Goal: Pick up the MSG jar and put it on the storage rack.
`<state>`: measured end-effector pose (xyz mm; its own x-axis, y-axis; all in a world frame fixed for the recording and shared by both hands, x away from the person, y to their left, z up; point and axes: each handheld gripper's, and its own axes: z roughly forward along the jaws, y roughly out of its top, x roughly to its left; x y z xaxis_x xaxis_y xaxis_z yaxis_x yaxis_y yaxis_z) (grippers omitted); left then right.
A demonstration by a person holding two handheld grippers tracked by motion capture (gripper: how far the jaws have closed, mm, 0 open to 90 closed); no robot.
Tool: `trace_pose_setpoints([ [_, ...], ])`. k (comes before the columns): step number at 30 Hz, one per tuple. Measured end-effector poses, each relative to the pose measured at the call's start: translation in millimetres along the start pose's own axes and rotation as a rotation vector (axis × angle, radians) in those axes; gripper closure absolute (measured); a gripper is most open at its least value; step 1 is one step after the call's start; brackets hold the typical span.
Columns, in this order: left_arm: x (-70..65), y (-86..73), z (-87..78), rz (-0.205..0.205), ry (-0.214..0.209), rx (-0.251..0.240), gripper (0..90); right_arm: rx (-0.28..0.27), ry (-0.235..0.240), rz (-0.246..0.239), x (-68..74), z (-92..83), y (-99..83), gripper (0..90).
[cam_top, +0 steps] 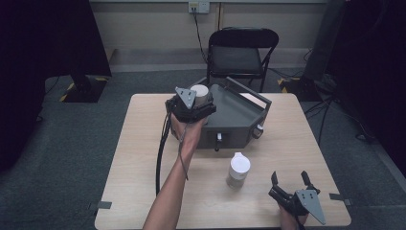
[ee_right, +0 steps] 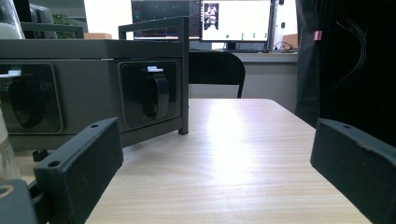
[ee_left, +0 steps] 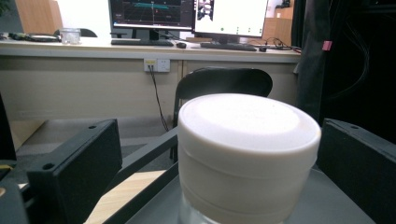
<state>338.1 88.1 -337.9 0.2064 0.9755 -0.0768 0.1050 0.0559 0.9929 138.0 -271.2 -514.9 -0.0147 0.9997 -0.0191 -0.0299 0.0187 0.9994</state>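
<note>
A clear jar with a white lid [cam_top: 201, 91] stands on the near left part of a dark grey box's top [cam_top: 234, 112]. My left gripper [cam_top: 197, 101] is up at that jar. In the left gripper view the jar [ee_left: 247, 154] sits between the open jaws; there is a clear gap on the left side, and the right jaw is very close to it. A second white-lidded jar [cam_top: 238, 168] stands on the wooden table [cam_top: 139, 158] in front of the box. My right gripper [cam_top: 289, 177] rests near the table's front right corner, open with nothing between its fingers [ee_right: 79, 172].
The box [ee_right: 93, 60] has a rail along its top edge and latch handles [ee_right: 154, 95] on its front. A black folding chair [cam_top: 239, 52] stands behind the table. Bare tabletop [ee_right: 243, 149] lies ahead of the right gripper. Monitors stand on a desk [ee_left: 154, 46] at the back.
</note>
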Motion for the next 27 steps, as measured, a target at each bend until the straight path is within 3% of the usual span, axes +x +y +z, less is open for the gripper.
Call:
trace_pose_setpoints([
  [10,3.5,-6.3,-13.1,0.012,0.003,-0.025,0.0,0.0,-0.001,0.0,0.2,0.0,0.0,0.8],
  [15,7.7,-16.6,-31.4,0.009,-0.007,-0.091,0.0,0.001,-0.002,0.0,0.4,0.0,0.1,0.8],
  [27,8.3,-44.1,-67.7,0.008,-0.009,-0.158,0.0,0.0,-0.004,0.0,0.7,0.0,0.0,0.8],
])
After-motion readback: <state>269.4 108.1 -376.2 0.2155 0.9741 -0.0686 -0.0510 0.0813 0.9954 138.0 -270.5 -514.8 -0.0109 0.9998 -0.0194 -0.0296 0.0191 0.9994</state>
